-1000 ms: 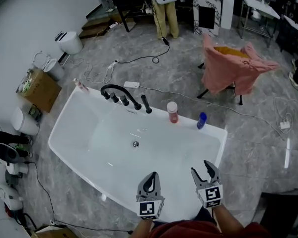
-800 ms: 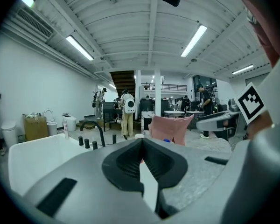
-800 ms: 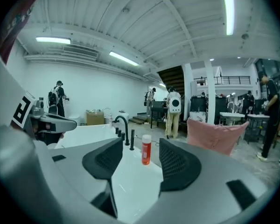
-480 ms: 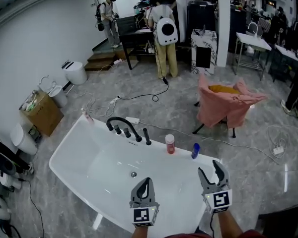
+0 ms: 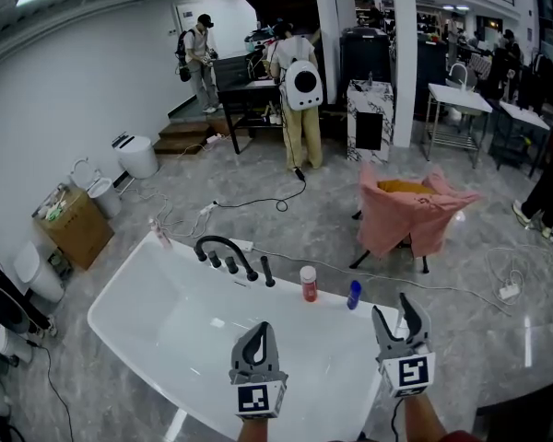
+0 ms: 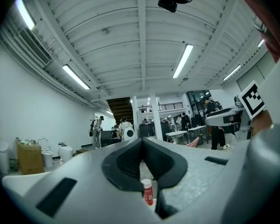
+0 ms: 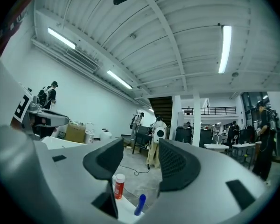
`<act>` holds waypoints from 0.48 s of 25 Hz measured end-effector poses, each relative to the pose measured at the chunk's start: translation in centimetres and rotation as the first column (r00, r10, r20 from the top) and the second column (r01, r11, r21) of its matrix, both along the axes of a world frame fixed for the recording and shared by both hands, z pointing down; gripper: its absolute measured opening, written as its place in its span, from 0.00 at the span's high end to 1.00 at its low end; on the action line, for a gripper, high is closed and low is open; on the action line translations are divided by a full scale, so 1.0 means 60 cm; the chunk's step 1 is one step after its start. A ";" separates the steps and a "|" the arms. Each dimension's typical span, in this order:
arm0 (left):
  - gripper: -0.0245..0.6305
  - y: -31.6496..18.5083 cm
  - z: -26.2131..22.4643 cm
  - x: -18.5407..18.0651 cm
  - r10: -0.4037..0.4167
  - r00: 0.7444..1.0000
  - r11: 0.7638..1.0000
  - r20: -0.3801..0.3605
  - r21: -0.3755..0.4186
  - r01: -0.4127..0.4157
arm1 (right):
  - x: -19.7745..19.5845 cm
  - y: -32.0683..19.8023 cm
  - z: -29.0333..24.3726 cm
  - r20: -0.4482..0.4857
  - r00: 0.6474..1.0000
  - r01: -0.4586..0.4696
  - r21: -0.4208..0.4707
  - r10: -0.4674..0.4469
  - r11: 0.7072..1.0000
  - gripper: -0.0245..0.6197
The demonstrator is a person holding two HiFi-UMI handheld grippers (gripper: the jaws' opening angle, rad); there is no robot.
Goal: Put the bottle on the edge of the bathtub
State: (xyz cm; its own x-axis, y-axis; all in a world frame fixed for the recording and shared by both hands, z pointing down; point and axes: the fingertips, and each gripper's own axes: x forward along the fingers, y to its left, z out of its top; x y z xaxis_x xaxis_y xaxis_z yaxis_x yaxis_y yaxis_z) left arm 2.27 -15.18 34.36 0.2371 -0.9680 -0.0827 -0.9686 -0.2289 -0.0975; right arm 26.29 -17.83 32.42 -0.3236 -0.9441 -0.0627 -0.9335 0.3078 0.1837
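So, my view tipped up; red bottle [image 5: 308, 284] stays on bathtub's [image 5: 166, 311] far rim, left gripper [image 5: 256, 331] pressed together, right gripper [image 5: 394, 309] spread, empty.

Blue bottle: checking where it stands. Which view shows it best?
Head view: the blue bottle stands on the bathtub rim, beside the red bottle. The right gripper view shows it nearer, low between the open jaws, but little of the tub. The left gripper view misses it.
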 end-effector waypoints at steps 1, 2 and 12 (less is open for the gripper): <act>0.96 0.003 0.000 0.003 0.003 1.000 1.000 0.001 -0.005 -0.003 | 0.003 0.002 0.001 0.000 1.000 -0.007 -0.003 0.007 1.000 0.61; 0.96 0.006 0.001 0.006 0.006 1.000 1.000 0.003 -0.009 -0.006 | 0.005 0.004 0.003 0.002 1.000 -0.014 -0.007 0.014 1.000 0.62; 0.96 0.012 -0.001 0.029 0.029 1.000 1.000 -0.004 0.006 -0.029 | 0.033 0.013 0.006 0.050 0.997 -0.062 -0.007 0.063 0.998 0.96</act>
